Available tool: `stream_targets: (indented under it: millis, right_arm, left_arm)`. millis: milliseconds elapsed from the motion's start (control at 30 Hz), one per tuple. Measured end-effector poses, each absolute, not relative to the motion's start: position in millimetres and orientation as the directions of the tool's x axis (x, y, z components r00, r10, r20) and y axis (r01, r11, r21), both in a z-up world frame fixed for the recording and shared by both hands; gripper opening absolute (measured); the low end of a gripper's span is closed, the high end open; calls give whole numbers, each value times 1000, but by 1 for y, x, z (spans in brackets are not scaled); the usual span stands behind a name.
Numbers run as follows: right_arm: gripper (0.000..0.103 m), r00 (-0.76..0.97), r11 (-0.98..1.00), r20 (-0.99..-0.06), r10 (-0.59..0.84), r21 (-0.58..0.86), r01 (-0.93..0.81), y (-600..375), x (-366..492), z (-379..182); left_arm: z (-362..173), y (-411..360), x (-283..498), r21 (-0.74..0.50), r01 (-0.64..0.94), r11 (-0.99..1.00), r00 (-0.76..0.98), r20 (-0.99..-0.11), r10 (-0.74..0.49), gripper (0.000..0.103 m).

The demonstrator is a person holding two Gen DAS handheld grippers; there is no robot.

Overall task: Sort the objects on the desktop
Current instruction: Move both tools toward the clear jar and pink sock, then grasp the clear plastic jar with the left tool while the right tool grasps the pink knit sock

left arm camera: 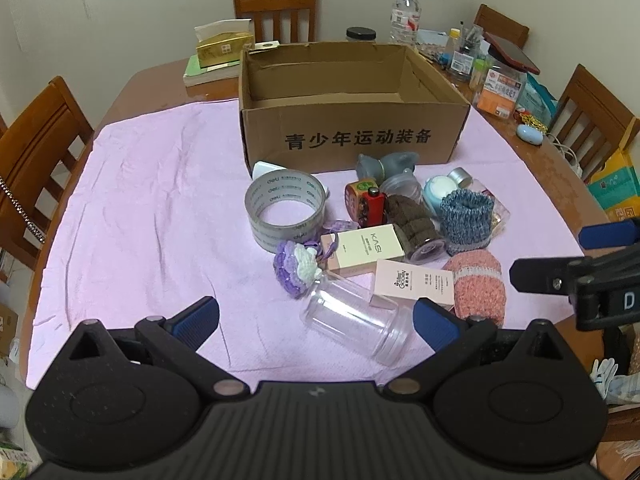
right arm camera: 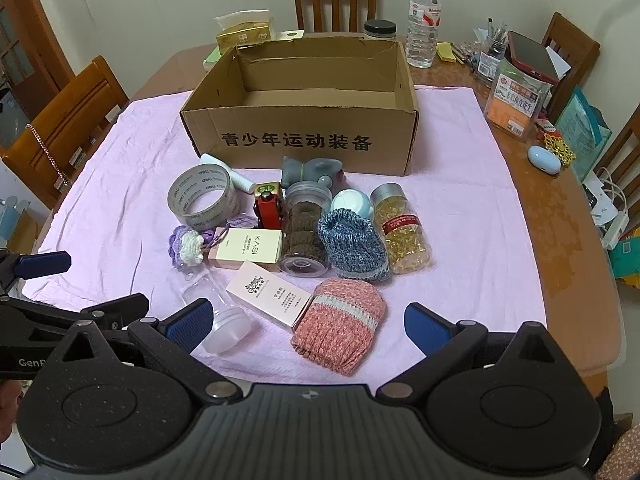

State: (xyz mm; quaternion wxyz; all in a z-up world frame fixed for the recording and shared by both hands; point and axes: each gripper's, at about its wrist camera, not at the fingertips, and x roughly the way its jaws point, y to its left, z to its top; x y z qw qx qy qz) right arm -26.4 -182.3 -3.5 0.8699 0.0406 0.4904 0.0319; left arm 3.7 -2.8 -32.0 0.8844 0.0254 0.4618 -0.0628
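An open cardboard box [left arm camera: 352, 136] [right arm camera: 298, 142] stands empty at the back of the pink cloth. In front of it lies a heap: a tape roll [left arm camera: 285, 206] [right arm camera: 202, 199], a clear plastic jar [left arm camera: 358, 320] [right arm camera: 216, 312] on its side, two pale cartons [left arm camera: 366, 249] [right arm camera: 268, 294], a pink knitted piece [left arm camera: 478, 290] [right arm camera: 340, 326], a blue knitted piece [right arm camera: 352, 245], a capsule bottle [right arm camera: 402, 230] and a purple crochet flower [left arm camera: 296, 266]. My left gripper [left arm camera: 316, 322] is open, close over the clear jar. My right gripper [right arm camera: 308, 326] is open, near the pink knit.
Pink cloth [left arm camera: 160, 216] covers a wooden table [right arm camera: 568, 232] ringed by chairs [left arm camera: 38, 152]. A tissue box [left arm camera: 224, 42], water bottle [right arm camera: 424, 20], lidded jar and assorted clutter [right arm camera: 516, 92] line the back and right edges. The cloth's left half is bare.
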Motion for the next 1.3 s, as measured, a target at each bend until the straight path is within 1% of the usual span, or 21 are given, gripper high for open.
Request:
stream_targets:
  millis: [267, 367, 467, 700, 833, 1000, 1300]
  right_arm:
    - [103, 563, 994, -820, 105, 86, -59, -187, -32, -19]
    - [103, 588, 993, -802, 109, 60, -102, -187, -35, -26]
    - [103, 588, 991, -803, 99, 29, -127, -186, -37, -34]
    - [103, 559, 985, -817, 142, 63, -158, -188, -38, -46]
    - [103, 550, 981, -820, 156, 62, -186, -187, -37, -56]
    - [103, 531, 981, -831, 167, 87, -172, -188, -35, -64]
    - [103, 526, 989, -842, 122, 57, -139, -186, -34, -68]
  left_arm:
    - [-54, -5, 2, -12, 217, 976, 598, -789, -143, 102]
    - [-63, -4, 3, -35, 260, 965, 604, -774, -191, 102]
    - [-71, -7, 8, -40, 314, 949, 581, -782, -225, 102]
    - [-88, -16, 18, -47, 443, 895, 521, -799, -300, 102]
    - [-93, -14, 25, -43, 476, 878, 512, -799, -316, 102]
    - [-102, -10, 35, -50, 499, 865, 489, -808, -329, 102]
    - [-114, -14, 38, -38, 573, 818, 459, -812, -360, 102]
